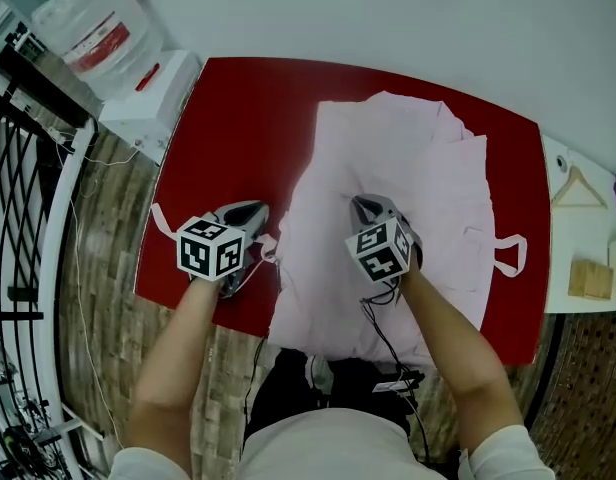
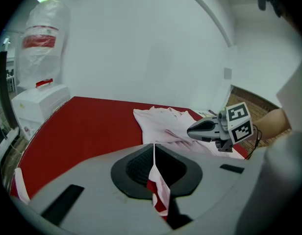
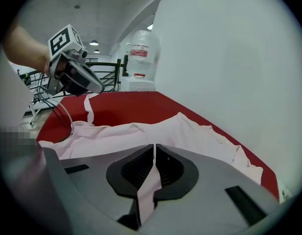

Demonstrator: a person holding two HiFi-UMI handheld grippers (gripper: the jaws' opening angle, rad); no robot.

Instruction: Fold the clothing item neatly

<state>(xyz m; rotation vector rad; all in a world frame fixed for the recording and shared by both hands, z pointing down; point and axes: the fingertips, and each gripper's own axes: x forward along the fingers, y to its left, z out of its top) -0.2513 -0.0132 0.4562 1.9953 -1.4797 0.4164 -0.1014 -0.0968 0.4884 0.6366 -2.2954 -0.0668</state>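
Right, both your tools are clamped shut on cloth. Your left gripper [image 2: 154,153] pinches a fold of the pale pink fabric garment [image 1: 428,188] at its left edge, over the near-left part of the red tabletop [image 1: 248,118]. Your right gripper [image 3: 154,153] bites the same garment nearer the table's middle. The garment lies spread across the table's centre & right, w/ its near edge hanging off the table toward you & a pink tie loop [image 1: 510,255] on the table's right side. Beyond the table's far-left corner stands a clear plastic container [image 1: 98,28] w/ a red label; the print is too small to read.
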